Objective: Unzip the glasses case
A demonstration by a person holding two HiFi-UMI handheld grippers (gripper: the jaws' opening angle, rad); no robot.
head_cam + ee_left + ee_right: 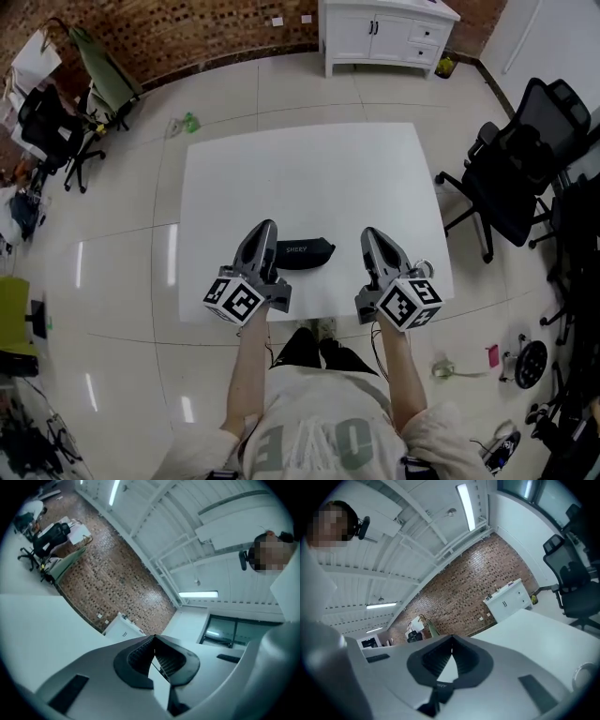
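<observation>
**A:** Start at the left. What is that hand doing?

**B:** The left gripper [266,228] hangs over the near part of the white bench [309,169]. Its jaws are pressed together at the tips with nothing between them. The dark ribbed pads [138,656] meet in a point, and only a narrow wedge of gap shows behind it.

**A:** And the thing to be opened?

**B:** The glasses case [305,253] lies flat on the bench between the two grippers, near the front edge. Its left end sits just beside the left gripper, which partly hides it. It is black and matte, long and gently curved, narrowing to a rounded right end, with pale lettering on top. I cannot find the zip pull in any view.

**A:** The right side?

**B:** The right gripper [369,234] is apart from the case's right end. Its jaws are likewise closed tip to tip on nothing.

**A:** What could go wrong from here?

**B:** Neither gripper holds anything, so both must open first. The bench looks smooth and the case looks light. If one gripper tugs the zip while the other does not pin the shell, I'd expect the case to skid, perhaps off the near edge. A zip pull is small and thin, so the broad ribbed pads could slide off it. Pinching the fabric beside the zip instead would jam it.
</observation>
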